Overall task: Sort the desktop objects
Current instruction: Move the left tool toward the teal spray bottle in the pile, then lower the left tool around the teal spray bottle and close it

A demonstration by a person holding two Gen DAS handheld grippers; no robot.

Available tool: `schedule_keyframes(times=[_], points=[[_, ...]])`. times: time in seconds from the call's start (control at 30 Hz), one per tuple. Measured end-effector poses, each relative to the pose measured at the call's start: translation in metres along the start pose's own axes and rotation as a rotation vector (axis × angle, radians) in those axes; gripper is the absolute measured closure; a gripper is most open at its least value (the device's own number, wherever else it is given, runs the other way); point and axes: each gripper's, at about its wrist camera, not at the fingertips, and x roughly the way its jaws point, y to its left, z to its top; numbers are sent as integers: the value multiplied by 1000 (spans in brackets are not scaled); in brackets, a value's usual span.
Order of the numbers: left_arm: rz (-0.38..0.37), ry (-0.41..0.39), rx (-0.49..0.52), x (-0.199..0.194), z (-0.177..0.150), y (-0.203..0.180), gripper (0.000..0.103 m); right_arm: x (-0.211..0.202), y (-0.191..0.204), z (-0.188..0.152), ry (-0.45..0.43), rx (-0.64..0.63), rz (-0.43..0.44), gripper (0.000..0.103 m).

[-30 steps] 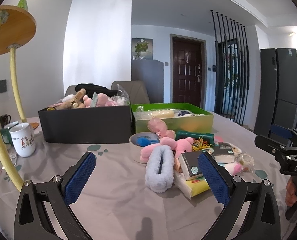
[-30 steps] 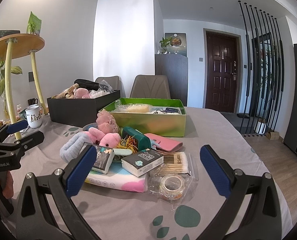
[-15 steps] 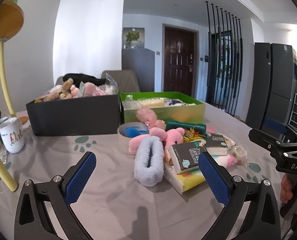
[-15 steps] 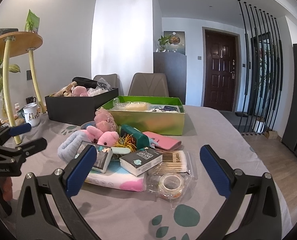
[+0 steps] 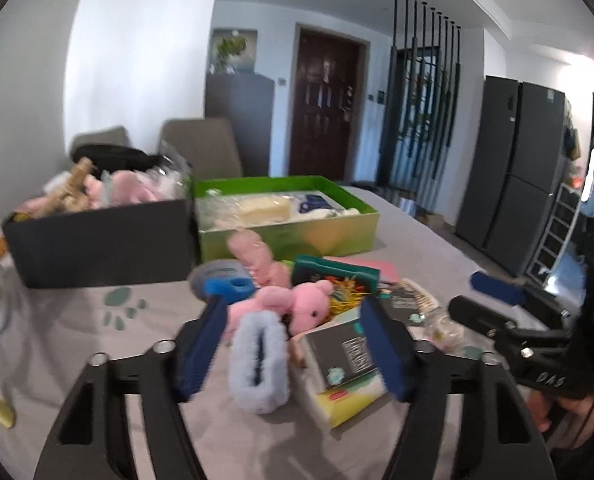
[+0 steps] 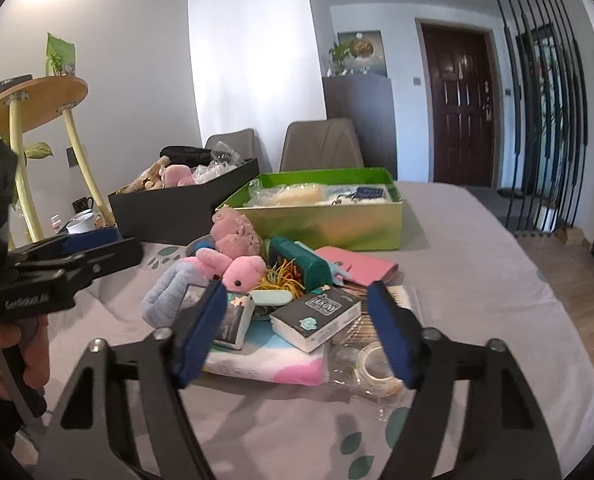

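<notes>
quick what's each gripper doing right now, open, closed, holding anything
Left gripper: open, jaws have just been closing, nothing gripped; fluffy blue pouch lies beyond.
Right gripper: open, jaws have just been closing, holding nothing.

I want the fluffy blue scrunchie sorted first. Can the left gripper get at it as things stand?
Probably yes: the blue scrunchie lies at the pile's near edge, right ahead of the left gripper, whose fingers have just been closing with nothing between them.

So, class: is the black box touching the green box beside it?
Cannot tell. In the left wrist view the black box and green box meet corner to corner, but blur hides any gap.
</notes>
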Motion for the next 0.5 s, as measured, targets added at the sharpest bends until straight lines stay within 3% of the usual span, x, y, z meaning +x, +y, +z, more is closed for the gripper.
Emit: schedule_keyframes(times=[0.3, 0.5], points=[[-40, 62, 44, 25, 30, -12, 40, 17, 9, 12, 53, -32, 31, 55], [-84, 112, 72, 50, 48, -17, 46, 29, 12, 19, 78, -45, 65, 63]])
